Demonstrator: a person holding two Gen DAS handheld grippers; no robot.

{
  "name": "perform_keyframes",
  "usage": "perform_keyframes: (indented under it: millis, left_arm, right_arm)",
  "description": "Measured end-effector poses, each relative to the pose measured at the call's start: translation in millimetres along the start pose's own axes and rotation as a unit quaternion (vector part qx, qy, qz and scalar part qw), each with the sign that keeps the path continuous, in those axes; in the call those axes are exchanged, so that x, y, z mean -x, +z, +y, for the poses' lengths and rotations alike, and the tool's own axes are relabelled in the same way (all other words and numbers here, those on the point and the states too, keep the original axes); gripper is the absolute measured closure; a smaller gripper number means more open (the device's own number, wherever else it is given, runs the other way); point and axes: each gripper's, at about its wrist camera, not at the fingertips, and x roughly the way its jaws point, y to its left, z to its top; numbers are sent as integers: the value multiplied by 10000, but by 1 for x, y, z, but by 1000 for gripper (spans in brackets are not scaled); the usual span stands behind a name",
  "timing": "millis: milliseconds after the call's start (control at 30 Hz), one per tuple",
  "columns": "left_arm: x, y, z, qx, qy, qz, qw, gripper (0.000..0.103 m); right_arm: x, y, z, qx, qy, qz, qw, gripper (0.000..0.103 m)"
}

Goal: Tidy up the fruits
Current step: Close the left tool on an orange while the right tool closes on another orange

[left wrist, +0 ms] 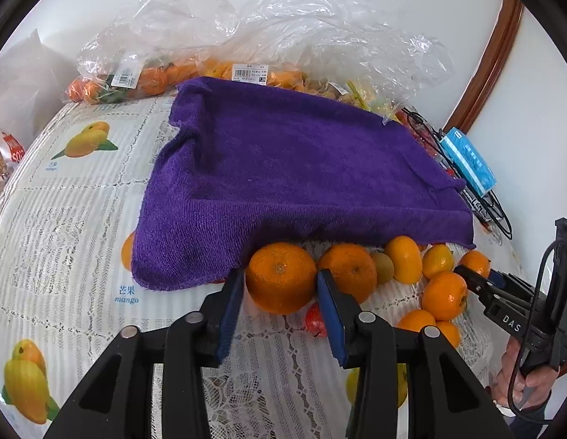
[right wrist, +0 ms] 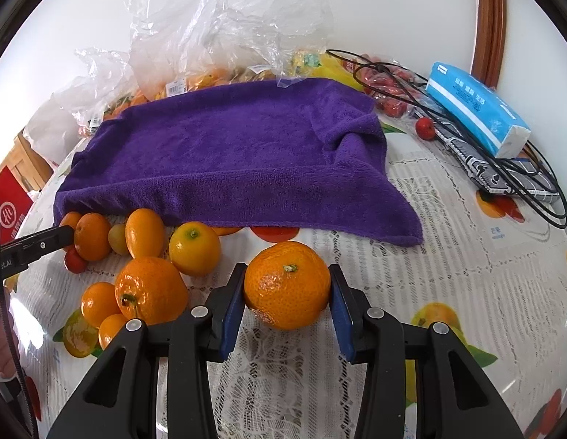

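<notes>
Purple terry towel (left wrist: 294, 179) is taken as the landmark; it is draped over something raised, hidden underneath. In the left wrist view, the left gripper (left wrist: 280, 283) is seen closed around a large mandarin (left wrist: 281, 278) just in front of the towel's near edge, both blue pads touching the fruit's sides. The fruit appears to rest on the lace tablecloth (left wrist: 64, 226), so the grasp is judged fresh and no lift is made yet. A loose heap of smaller oranges (left wrist: 404, 259) is spread along the towel's front edge to the right, probably a sorting pile. Behind the towel, clear plastic bags (left wrist: 144, 73) holding more orange fruit are stacked against the wall. The right gripper (left wrist: 466, 278) is seen at the heap's far right, its tips against another orange; its closure cannot be told from here.

In the right wrist view, the right gripper (right wrist: 287, 285) is shown clamped on a second mandarin (right wrist: 287, 285) in front of the towel (right wrist: 239, 161), pads pressed on both sides. The left gripper (right wrist: 64, 236) is seen entering at the towel's front left corner. Beside the towel's right edge, a blue tissue pack (right wrist: 473, 109) and black cables (right wrist: 393, 77) lie over a bag of red fruit (right wrist: 385, 87).
</notes>
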Motion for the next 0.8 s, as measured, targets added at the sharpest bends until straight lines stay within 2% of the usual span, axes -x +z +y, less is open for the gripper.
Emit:
perform_keyframes:
  millis: [100, 167, 300, 800]
  left_arm:
    - [-2, 1, 3, 93, -65, -65, 9999, 60]
    - [-3, 2, 3, 66, -128, -65, 9999, 65]
    - [-2, 2, 3, 75, -94, -42, 9999, 65]
    - [47, 12, -12, -47, 78, -523, 9986, 65]
  right_arm:
    - [1, 0, 0, 6, -4, -9, 10000, 60]
    - [1, 0, -1, -2, 15, -19, 10000, 60]
    - [4, 1, 0, -7, 24, -38, 10000, 60]
    - [43, 27, 6, 9, -95, -447, 9990, 60]
